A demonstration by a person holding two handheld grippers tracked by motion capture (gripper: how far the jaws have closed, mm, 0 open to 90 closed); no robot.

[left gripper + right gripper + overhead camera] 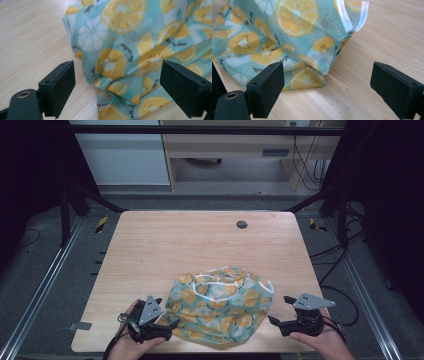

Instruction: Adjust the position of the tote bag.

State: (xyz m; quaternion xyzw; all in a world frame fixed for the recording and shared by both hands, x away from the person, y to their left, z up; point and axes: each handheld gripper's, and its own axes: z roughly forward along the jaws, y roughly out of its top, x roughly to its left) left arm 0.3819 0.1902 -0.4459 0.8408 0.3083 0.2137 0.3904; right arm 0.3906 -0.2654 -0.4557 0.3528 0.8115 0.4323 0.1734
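Now both claws, left [167,317] and right [280,310], gape empty beside the cloth [220,307]; it lies rumpled, folding seemingly unfinished.

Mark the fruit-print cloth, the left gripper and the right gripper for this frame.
fruit-print cloth [220,307], high view, middle of the crumpled fabric.
left gripper [168,314], high view, midway between its open jaw tips.
right gripper [281,309], high view, midway between its open jaw tips.

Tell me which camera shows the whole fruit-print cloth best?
The high view: the whole crumpled fruit-print cloth lies on the table between both claws. The left gripper view gives a close-up of one bunched edge; the right gripper view shows another edge with white trim.
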